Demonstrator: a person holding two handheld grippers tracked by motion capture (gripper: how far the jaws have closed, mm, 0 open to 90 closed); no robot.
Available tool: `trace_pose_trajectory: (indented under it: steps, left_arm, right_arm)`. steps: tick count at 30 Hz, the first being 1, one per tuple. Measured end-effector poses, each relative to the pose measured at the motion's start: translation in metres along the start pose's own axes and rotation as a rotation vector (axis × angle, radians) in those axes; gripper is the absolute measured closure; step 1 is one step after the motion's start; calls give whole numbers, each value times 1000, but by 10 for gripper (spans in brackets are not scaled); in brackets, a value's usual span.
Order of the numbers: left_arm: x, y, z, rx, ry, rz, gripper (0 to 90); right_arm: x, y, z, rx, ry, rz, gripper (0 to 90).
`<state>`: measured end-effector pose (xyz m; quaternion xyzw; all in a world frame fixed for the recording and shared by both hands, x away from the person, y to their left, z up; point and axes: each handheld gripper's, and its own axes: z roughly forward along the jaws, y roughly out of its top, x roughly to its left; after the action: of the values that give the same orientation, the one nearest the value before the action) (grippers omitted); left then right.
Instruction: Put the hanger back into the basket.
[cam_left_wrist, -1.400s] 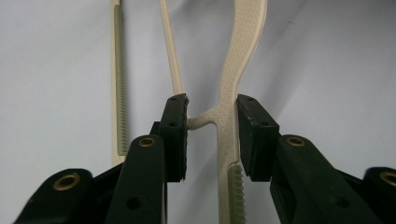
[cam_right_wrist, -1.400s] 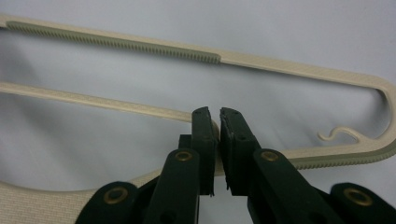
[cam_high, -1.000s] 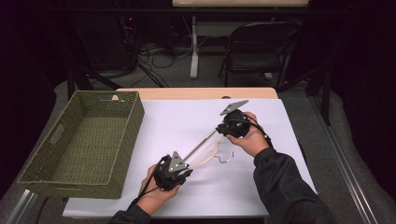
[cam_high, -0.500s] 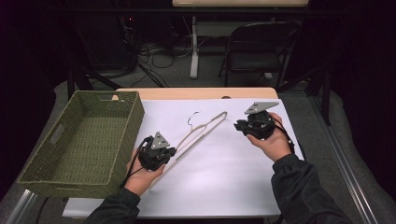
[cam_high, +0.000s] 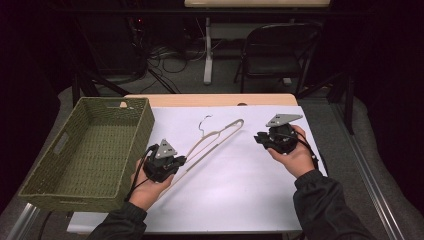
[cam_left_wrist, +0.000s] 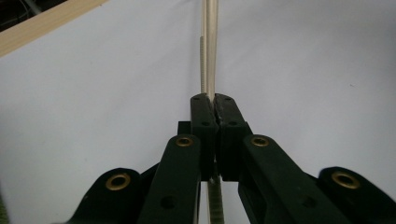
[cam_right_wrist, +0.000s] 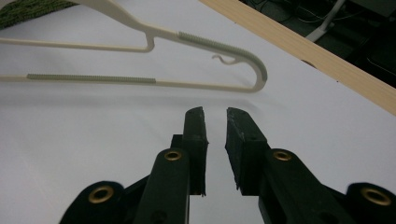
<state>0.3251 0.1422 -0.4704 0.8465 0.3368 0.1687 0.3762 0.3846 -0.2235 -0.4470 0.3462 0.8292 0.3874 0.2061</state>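
Note:
A cream clothes hanger (cam_high: 216, 137) with a thin wire hook lies slanted across the white sheet, between the two hands. My left gripper (cam_high: 183, 161) is shut on its lower end. In the left gripper view the jaws of the left gripper (cam_left_wrist: 215, 104) pinch the hanger's bars (cam_left_wrist: 211, 46), which run straight ahead. My right gripper (cam_high: 258, 137) is held off to the right of the hanger's far end. In the right gripper view the jaws of the right gripper (cam_right_wrist: 215, 114) have just been opening. They stand apart with nothing between them, and the hanger's curved end (cam_right_wrist: 210, 44) lies just beyond.
A green woven basket (cam_high: 144, 126) stands at the left of the table, close to my left hand. The white sheet (cam_high: 240, 195) covers the wooden table (cam_high: 210, 99). A folding chair (cam_high: 280, 50) and cables are on the floor beyond.
My left gripper has moved left and away from the table's near edge, drawing the hanger toward the basket. My right gripper has moved right, clear of the hanger's far end.

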Motion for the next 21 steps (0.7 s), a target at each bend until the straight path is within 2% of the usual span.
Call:
trace_pose_trajectory:
  steps: [7, 11, 15, 21]
  left_arm:
    - [0, 7, -27, -52, 15, -2, 881]
    - [1, 11, -47, -81, 20, -22, 881]
    - [4, 17, -68, -85, 29, -13, 880]
    - [9, 20, -84, -84, 34, -12, 880]
  right_arm:
    - [3, -10, -8, -5, -14, -10, 772]
    - [5, -15, -12, -11, -19, -17, 770]
    - [10, -22, -16, -7, -20, -27, 759]
    - [14, -27, -19, -7, -21, -32, 747]
